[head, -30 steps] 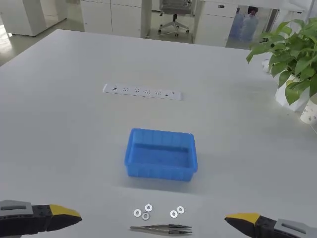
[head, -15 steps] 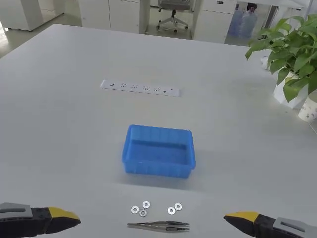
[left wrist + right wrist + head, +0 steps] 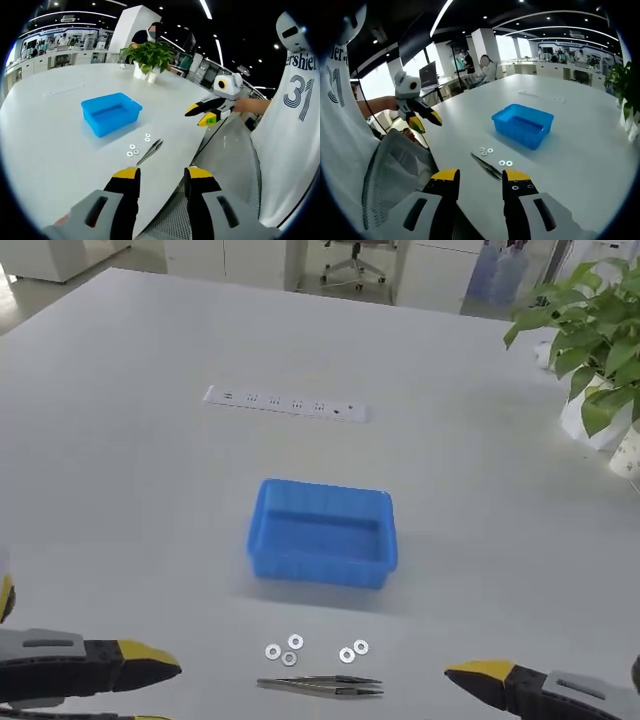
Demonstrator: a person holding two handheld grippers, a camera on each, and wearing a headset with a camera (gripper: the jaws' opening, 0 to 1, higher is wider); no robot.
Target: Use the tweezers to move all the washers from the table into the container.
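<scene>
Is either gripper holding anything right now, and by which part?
Nothing is held. Left gripper and right gripper are open; the tweezers lie untouched on the table.

Print on a white shirt (image 3: 295,100)

In the left gripper view, the shirt's front bears a large dark "31". Above it on the shirt runs cropped lettering that reads "ershie". In the right gripper view, the shirt (image 3: 340,100) shows the print cut off, with only a final "1" clear.

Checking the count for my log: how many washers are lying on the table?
5. Three washers cluster on the left, two on the right, all between the blue container and the tweezers. None seems hidden; the container looks empty.
</scene>
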